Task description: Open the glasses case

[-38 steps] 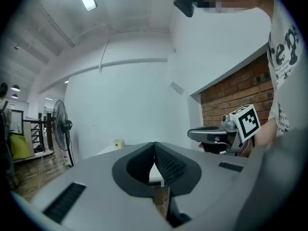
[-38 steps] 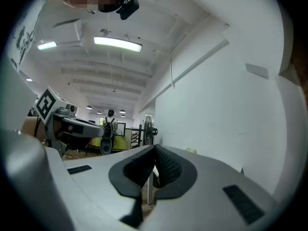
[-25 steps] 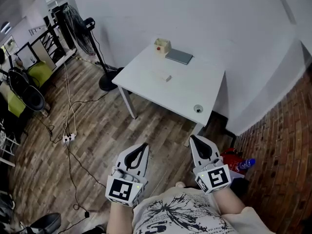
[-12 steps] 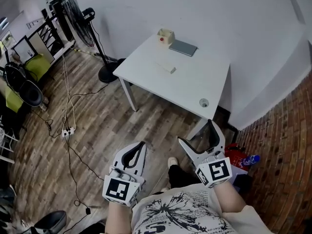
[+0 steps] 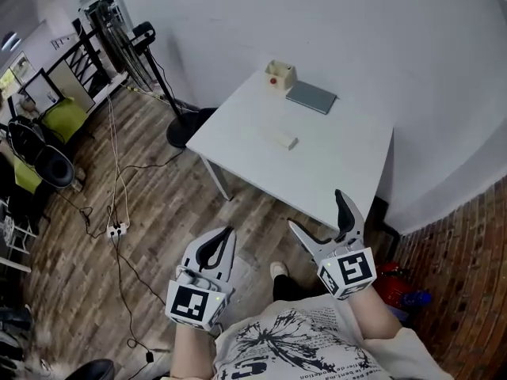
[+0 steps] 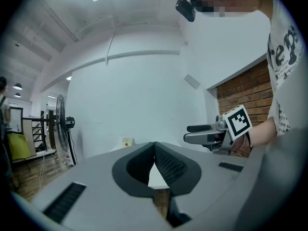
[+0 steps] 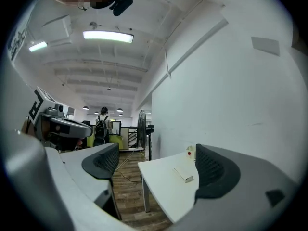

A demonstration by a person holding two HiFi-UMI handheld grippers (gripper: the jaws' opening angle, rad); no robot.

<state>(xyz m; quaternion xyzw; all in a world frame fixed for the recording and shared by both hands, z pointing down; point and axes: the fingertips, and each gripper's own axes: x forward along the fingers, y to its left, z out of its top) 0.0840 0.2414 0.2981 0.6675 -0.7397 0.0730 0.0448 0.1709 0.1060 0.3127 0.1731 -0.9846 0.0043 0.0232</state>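
Observation:
A white table (image 5: 333,165) stands against the wall ahead. On it lie a flat grey case (image 5: 311,96), a small white oblong object (image 5: 283,138) and a little wooden box (image 5: 280,74) with a red dot. I cannot tell which one is the glasses case. Both grippers hang over the floor, short of the table. My left gripper (image 5: 219,236) is shut and empty, its pads meeting (image 6: 154,146). My right gripper (image 5: 318,214) is open wide with nothing between its jaws (image 7: 156,160). The white object (image 7: 184,174) shows in the gap, far off.
A standing fan (image 5: 146,38) stands left of the table. Cables and a power strip (image 5: 116,229) trail over the wood floor. Chairs (image 5: 47,165) crowd the far left. A brick wall (image 5: 467,275) and a red item (image 5: 392,279) are at the right.
The right gripper has gone from shut to wide open. Both grippers and the person have moved closer to the table, which now sits nearer in the head view.

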